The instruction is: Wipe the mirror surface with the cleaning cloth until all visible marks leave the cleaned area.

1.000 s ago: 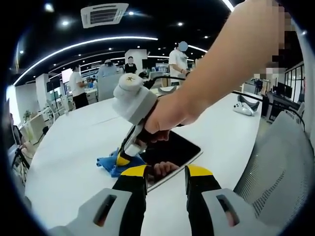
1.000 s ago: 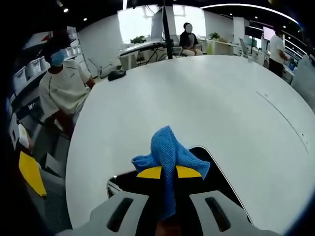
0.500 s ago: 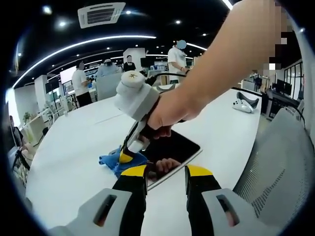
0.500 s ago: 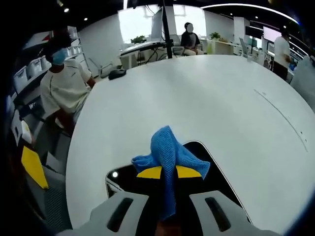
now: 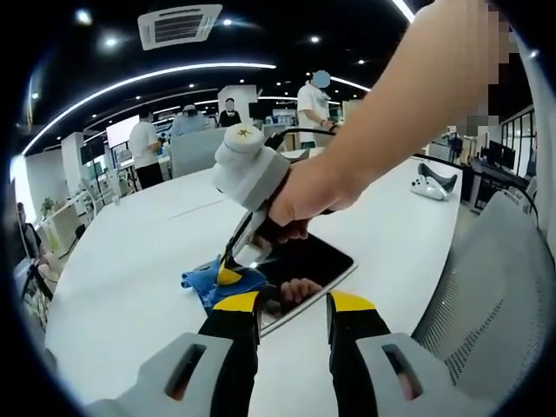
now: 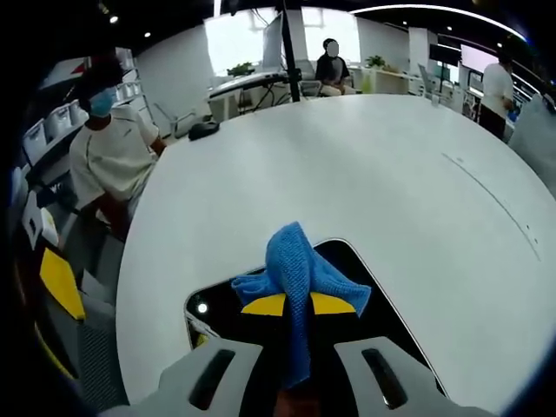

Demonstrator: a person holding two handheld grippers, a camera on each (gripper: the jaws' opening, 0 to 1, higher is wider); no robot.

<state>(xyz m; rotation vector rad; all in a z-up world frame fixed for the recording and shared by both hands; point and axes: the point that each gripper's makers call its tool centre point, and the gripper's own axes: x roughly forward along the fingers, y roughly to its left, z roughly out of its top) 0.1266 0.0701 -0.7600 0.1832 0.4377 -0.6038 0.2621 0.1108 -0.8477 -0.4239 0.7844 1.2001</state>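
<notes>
The mirror (image 5: 308, 261) is a dark, rounded rectangle lying flat on the white table (image 5: 130, 261). A hand holds my right gripper (image 5: 230, 274) from above, pressing the blue cleaning cloth (image 5: 208, 282) down at the mirror's left edge. In the right gripper view the cloth (image 6: 297, 261) is bunched between the yellow tips of my right gripper (image 6: 295, 304), which is shut on it, with the mirror (image 6: 217, 317) underneath. My left gripper (image 5: 293, 304) stands open just in front of the mirror's near edge, with nothing held.
A grey mesh chair (image 5: 495, 287) stands close at the right of the left gripper view, and a white device (image 5: 432, 184) lies on the far table. A person (image 6: 109, 156) sits beyond the table edge. A small black object (image 6: 206, 130) rests far off.
My right gripper has slid the cloth a little to the right in the left gripper view. More dark glass shows ahead of the cloth in the right gripper view. The left gripper stays put.
</notes>
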